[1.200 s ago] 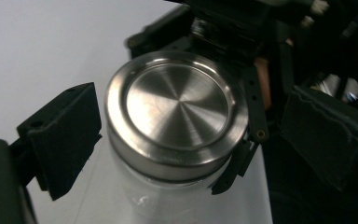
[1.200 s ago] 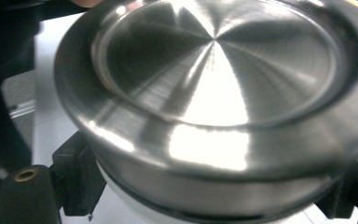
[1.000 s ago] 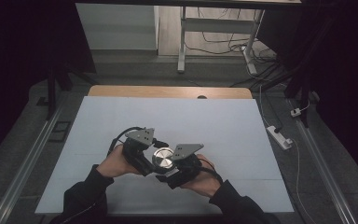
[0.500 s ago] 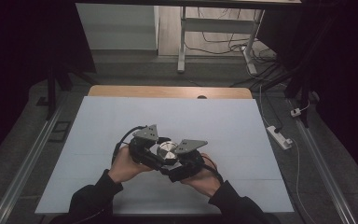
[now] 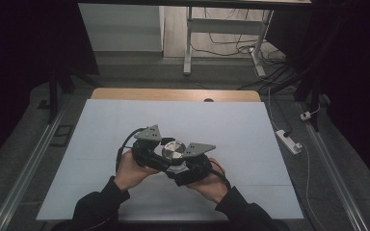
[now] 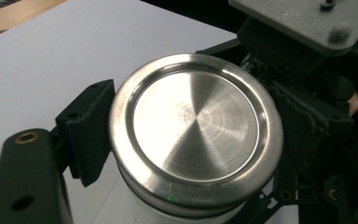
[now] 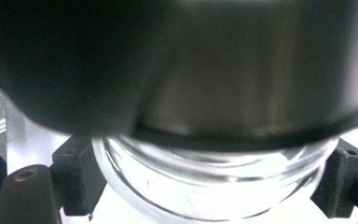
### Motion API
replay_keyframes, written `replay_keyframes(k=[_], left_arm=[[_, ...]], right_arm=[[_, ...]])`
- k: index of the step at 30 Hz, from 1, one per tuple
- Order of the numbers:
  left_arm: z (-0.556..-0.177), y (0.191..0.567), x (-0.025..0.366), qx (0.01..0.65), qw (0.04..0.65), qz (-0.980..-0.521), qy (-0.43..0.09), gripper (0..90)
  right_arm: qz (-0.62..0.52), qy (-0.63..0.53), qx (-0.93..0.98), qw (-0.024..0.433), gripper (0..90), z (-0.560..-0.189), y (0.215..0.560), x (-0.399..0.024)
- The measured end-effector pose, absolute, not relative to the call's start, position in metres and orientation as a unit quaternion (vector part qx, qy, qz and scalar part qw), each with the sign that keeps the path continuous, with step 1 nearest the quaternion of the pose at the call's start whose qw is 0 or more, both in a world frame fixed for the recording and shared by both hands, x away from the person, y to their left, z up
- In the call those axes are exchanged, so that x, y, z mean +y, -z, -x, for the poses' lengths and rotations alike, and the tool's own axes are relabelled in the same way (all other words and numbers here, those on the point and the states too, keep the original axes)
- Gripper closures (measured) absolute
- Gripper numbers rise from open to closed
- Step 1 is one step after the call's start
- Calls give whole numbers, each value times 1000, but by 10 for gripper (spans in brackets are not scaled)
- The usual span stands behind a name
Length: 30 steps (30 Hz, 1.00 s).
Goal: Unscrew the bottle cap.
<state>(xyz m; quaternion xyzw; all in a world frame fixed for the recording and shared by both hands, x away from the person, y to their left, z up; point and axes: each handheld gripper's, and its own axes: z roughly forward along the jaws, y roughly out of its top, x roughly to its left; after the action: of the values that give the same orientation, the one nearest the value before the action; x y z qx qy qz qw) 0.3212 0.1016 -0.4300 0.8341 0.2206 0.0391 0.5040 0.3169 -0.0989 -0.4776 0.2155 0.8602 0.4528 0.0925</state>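
A glass jar (image 7: 209, 191) with a round brushed-metal lid (image 5: 174, 151) is held between both grippers over the near middle of the white table (image 5: 231, 125). My left gripper (image 5: 164, 153) comes in from the left and is shut on the lid (image 6: 196, 126); its left pad (image 6: 89, 130) presses the lid's rim, and the other pad is hidden. My right gripper (image 5: 180, 164) is shut on the clear glass body just under the lid, with a pad (image 7: 74, 179) on each side. The lid sits on the jar, blurred at the top of the right gripper view.
A person's hands and dark sleeves (image 5: 101, 207) come in from the bottom edge. The table's wooden far edge (image 5: 173, 95) lies beyond the white surface. A white power strip (image 5: 289, 141) lies on the floor at right. A metal frame leg (image 5: 188, 43) stands farther back.
The jar and both grippers have shifted slightly away from the person. The left gripper's grey plate has turned a little. Both grips are unchanged.
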Motion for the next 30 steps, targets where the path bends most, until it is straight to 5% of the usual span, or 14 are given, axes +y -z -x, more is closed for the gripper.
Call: replay_keyframes(k=[30], left_arm=[[-302, 415, 137, 231, 515, -823, -71, 196]], right_arm=[[-235, -452, 853, 114, 148, -333, 471, -121]])
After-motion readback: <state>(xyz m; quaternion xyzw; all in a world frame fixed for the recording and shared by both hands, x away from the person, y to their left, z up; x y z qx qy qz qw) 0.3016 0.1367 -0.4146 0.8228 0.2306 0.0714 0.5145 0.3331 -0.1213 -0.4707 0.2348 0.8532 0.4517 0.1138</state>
